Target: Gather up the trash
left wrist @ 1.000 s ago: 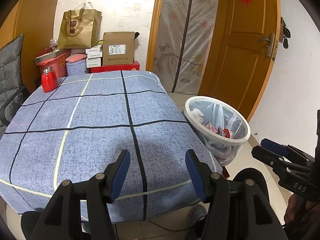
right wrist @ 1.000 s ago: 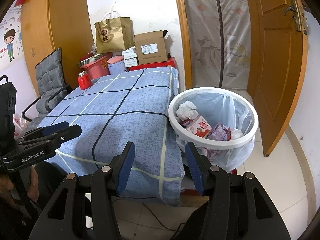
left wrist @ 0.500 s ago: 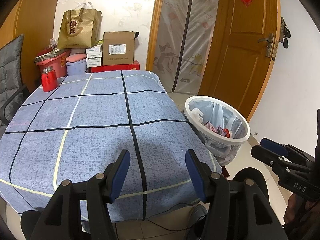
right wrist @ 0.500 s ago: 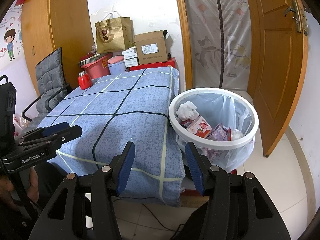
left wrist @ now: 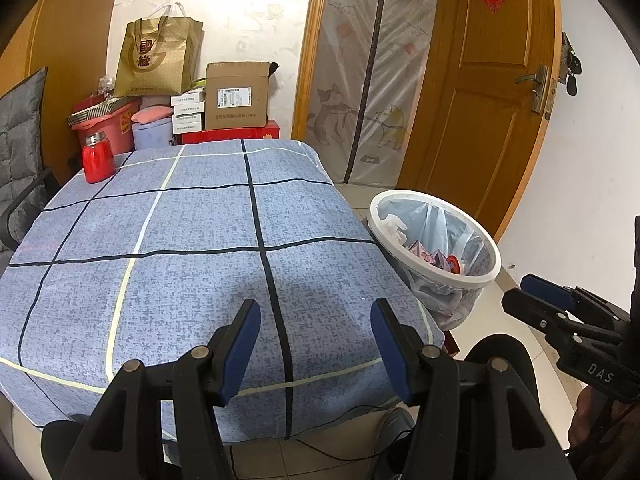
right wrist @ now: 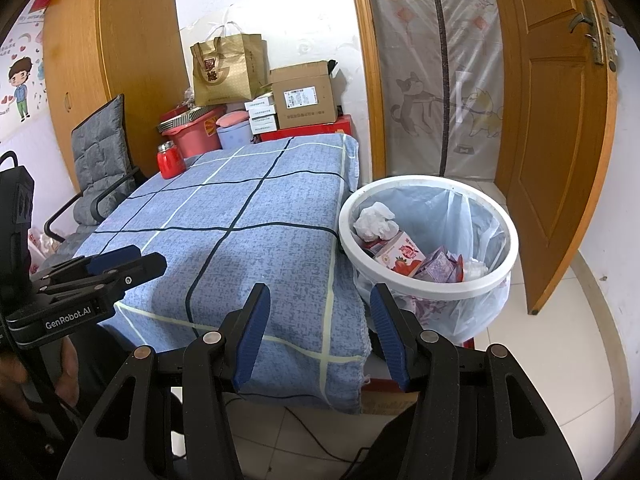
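A white trash bin with a clear liner stands on the floor against the right side of the table, which has a blue checked cloth. Inside the bin lie a crumpled white tissue, a strawberry milk carton and purple wrappers. My left gripper hovers open over the near edge of the table, nothing between its blue pads. My right gripper is open too, over the table's near right corner beside the bin, and holds nothing. No loose trash shows on the cloth.
A red jar stands at the table's far left corner. Behind the table are stacked boxes, a gold paper bag and a red tub. A grey padded chair is left of the table; a wooden door stands open on the right.
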`<state>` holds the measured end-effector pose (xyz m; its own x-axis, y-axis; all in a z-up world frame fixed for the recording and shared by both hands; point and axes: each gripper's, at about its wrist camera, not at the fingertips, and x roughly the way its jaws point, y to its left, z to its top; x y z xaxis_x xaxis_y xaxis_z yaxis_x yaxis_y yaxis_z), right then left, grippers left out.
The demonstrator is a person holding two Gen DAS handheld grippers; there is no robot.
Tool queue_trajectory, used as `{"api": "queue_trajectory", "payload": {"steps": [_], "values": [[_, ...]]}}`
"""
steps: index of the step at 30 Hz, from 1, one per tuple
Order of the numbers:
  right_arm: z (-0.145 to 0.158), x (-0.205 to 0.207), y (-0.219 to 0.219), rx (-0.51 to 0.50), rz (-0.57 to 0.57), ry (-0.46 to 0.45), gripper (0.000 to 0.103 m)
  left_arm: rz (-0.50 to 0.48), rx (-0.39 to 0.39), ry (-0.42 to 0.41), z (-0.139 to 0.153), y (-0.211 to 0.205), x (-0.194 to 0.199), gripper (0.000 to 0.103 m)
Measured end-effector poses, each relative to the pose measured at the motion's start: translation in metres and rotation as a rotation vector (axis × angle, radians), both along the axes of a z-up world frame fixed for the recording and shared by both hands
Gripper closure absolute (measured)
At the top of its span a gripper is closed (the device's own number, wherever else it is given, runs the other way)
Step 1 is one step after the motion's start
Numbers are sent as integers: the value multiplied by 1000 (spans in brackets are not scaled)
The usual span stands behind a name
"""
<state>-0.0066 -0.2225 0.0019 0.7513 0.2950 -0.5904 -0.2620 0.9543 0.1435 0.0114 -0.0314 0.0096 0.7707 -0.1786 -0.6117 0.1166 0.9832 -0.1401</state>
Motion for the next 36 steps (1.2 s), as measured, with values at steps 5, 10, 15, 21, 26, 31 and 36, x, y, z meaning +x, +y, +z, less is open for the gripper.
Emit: {"api": "queue_trajectory", "payload": {"steps": [5, 10, 15, 21, 26, 31, 36], "values": [[0, 0, 0, -1, 1, -1, 50, -1, -1, -2, 0, 0, 0, 46], [0, 1, -1, -2, 4, 0, 50, 0, -1, 0, -1, 0, 0, 46], [0, 1, -1, -2, 5, 0, 50, 1, 2, -2, 0, -1, 0, 46], [0, 1, 0, -3, 3, 1, 50, 4, 2, -3, 0, 1, 0, 46], [0, 1, 0, -3, 4, 1, 50, -1, 1, -3, 0, 0, 1, 46], [0, 1, 0, -3, 5, 1, 50, -14, 0, -2, 0, -1, 1, 46], [0, 1, 1, -3, 5, 2, 50, -24, 0, -1, 0, -4, 1, 46]]}}
